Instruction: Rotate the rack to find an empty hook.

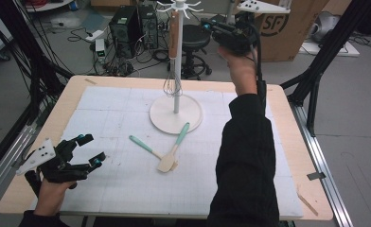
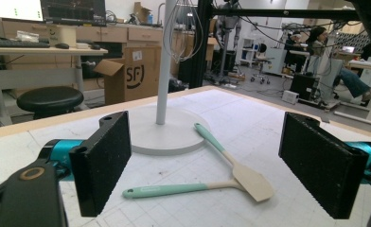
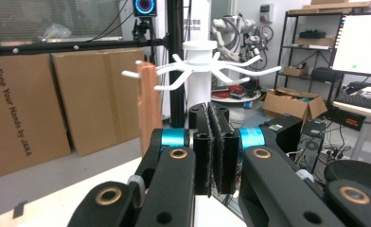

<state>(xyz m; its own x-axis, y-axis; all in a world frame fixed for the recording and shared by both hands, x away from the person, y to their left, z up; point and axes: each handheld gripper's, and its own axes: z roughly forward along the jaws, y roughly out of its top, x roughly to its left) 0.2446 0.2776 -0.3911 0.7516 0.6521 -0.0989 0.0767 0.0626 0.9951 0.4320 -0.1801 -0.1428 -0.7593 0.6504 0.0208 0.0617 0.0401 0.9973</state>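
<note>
A white utensil stand rises from the middle of the mat, and a whisk with a wooden handle hangs from one of its hooks. Two teal-handled spatulas lie crossed in front of the base: one points at the stand, the other lies to its left. My left gripper rests low at the mat's front left. It is open, and the spatulas lie beyond its pads. My right gripper is held high beside the stand's top, shut with nothing between its pads.
A white gridded mat covers the wooden table. Black frame posts stand at both sides. Behind the table are a stool, computer towers and a cardboard box. A wooden stick lies at the table's front right.
</note>
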